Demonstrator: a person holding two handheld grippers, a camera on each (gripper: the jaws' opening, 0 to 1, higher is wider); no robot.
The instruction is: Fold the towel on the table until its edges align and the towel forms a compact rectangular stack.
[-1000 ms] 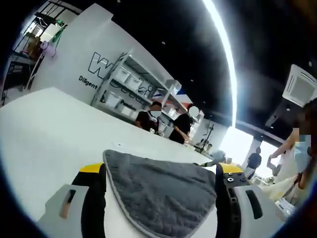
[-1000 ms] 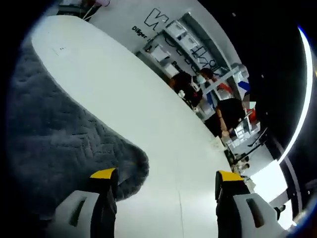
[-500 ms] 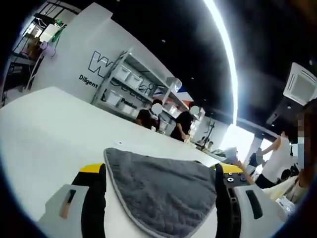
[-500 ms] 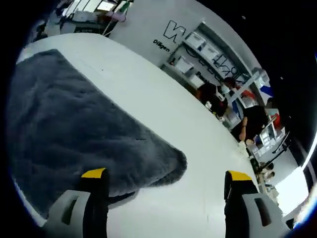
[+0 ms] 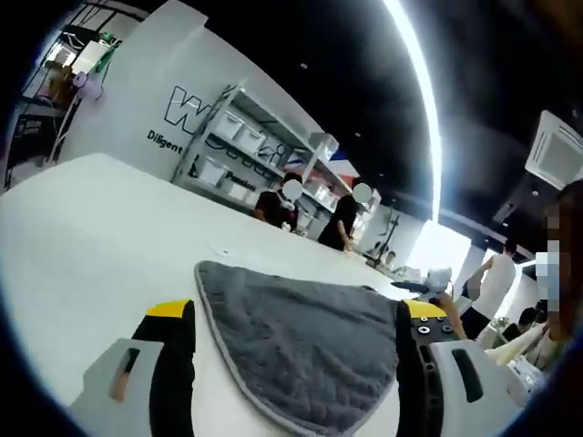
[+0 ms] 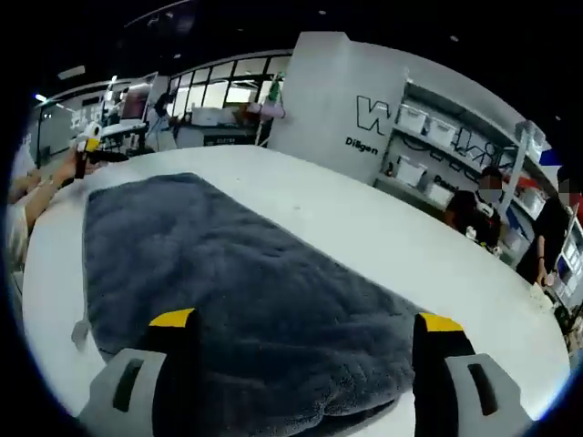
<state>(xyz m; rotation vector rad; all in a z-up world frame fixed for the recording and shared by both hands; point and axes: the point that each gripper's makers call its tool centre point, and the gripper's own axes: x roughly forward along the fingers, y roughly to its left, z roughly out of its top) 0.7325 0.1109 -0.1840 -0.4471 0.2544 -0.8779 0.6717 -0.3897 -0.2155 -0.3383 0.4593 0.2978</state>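
One grey quilted towel (image 6: 246, 300) flat on white table (image 5: 82, 228) | both tools (image 5: 293, 314) (image 6: 305, 320) spread, empty

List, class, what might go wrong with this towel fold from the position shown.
1. The left tongs stand open around a towel corner without gripping it; closing badly could catch one layer or miss.
2. In the right gripper view the near towel edge looks rolled and bulky, so edges may not align.
3. The right tongs are open over the cloth and could drag it on the table.
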